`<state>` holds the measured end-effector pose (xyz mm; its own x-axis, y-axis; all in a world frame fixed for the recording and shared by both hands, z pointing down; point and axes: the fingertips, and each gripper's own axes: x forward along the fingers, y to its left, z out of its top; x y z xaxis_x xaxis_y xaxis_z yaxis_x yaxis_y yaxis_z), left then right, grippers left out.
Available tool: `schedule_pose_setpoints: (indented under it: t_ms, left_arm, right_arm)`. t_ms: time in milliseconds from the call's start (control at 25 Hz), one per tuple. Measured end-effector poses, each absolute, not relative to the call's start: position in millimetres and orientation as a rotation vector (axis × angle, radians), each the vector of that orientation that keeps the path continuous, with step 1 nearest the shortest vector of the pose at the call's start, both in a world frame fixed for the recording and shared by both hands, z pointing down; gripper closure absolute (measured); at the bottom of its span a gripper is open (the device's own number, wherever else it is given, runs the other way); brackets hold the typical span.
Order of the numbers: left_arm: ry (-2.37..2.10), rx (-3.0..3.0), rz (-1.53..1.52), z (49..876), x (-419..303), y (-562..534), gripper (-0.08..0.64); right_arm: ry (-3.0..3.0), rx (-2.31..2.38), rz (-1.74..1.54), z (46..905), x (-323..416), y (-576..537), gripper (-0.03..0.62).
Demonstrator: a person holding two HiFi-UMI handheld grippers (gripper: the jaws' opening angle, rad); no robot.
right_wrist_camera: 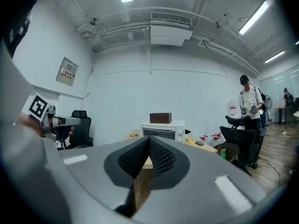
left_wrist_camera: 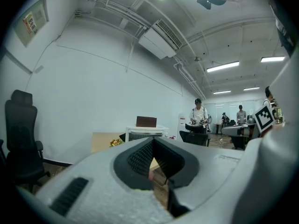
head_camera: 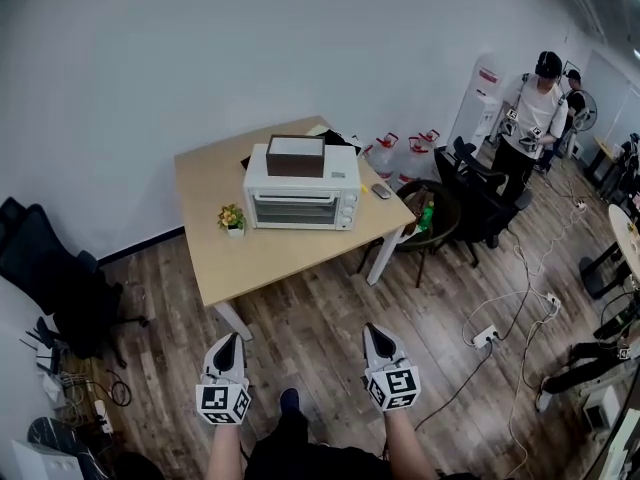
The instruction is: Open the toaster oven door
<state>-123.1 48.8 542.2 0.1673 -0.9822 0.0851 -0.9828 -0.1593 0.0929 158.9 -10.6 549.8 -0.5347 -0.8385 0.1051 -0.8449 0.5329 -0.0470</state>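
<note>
Left hand-held gripper (head_camera: pixel 232 340) and right hand-held gripper (head_camera: pixel 371 330) hang lowest and nearest, each with jaws pressed together on nothing and black-and-white square markers (head_camera: pixel 222 402) on their cubes. Well beyond them, across open wood floor (head_camera: pixel 330 318), the white toaster oven (head_camera: pixel 300 200) stands on the tan surface (head_camera: pixel 270 258), set back from its near edge. Its door (head_camera: pixel 295 210) is shut and a brown box (head_camera: pixel 295 155) sits on top — a small flower pot (head_camera: pixel 232 218) stands just beside the oven.
</note>
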Motion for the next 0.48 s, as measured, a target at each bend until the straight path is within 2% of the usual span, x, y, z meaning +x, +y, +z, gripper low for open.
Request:
schedule_pose_setpoints:
  t_ms: [480]
  left_arm:
    - [-1.898, 2.360, 0.043, 536.9, -155.0, -30.8, 0.561]
  right_arm:
    - [-2.672, 1.518, 0.231, 554.6, 120.5, -82.6, 0.586]
